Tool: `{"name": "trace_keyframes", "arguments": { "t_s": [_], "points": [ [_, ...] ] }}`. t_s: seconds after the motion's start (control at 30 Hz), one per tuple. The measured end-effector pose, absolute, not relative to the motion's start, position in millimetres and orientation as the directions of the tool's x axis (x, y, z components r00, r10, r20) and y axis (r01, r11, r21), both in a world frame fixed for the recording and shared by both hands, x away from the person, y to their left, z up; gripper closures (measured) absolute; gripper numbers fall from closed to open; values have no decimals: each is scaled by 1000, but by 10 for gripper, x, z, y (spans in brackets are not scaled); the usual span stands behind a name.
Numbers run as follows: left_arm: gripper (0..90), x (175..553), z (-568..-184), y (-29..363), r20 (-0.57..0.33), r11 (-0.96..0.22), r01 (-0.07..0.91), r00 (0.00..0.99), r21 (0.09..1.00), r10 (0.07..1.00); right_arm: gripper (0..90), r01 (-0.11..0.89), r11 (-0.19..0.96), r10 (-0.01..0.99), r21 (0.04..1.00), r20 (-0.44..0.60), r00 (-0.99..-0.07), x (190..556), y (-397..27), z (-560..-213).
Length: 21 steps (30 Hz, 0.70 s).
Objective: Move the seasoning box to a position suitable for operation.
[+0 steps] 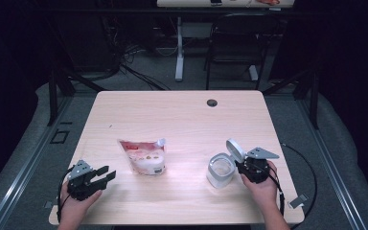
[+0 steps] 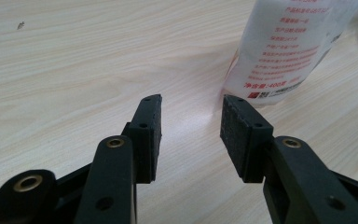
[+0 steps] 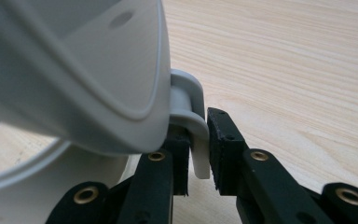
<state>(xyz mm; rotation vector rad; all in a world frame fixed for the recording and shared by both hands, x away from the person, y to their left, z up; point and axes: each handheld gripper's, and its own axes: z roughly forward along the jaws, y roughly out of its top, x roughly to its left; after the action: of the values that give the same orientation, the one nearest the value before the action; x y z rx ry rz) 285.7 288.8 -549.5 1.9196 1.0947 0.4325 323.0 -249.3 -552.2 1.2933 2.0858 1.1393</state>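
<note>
From the high view, a pale wooden surface [image 1: 182, 115] carries two things. A white container [image 1: 220, 171] with its hinged lid [image 1: 235, 149] flipped up stands near the right front corner, and a pink and white pouch [image 1: 144, 156] lies left of the middle, well apart from the container. The right gripper [image 1: 242, 166] sits just to the right of the container, right at its hinge side, with a person's hand wrapped around its body and a grey plate on top. The left gripper [image 1: 106, 175] rests near the front left edge, pointing toward the pouch but apart from it, its two black jaws spread with nothing between them. A small dark round hole [image 1: 212, 102] marks the far side of the surface.

In the left gripper view, the left gripper [image 2: 191, 116] has its jaws parted over bare wood. The pouch [image 2: 291, 44], printed with red text, stands just beyond the right-hand jaw, and nothing lies between the pads.

In the right gripper view, the raised lid [image 3: 74, 70] looms large at the upper left, with the container's rim [image 3: 23, 177] below it. A curved white tab [image 3: 193, 126] hangs down from the lid's edge, and the right gripper [image 3: 196, 149] has its jaws drawn in on either side of this tab, pinching it between the pads.
</note>
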Motion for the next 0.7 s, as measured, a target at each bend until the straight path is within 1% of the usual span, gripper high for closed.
{"name": "trace_keyframes", "arguments": {
  "t_s": [0.3,0.7],
  "points": [
    [585,2860,-5502,2877,-109,-243,522,555,817,824,792,529,223,867,819,81,-491,3230,-2494,-5524],
    [585,2864,-5509,2870,-110,-244,523,556,817,824,789,508,247,827,825,94,-555,3259,-2493,-5538]
  ]
}}
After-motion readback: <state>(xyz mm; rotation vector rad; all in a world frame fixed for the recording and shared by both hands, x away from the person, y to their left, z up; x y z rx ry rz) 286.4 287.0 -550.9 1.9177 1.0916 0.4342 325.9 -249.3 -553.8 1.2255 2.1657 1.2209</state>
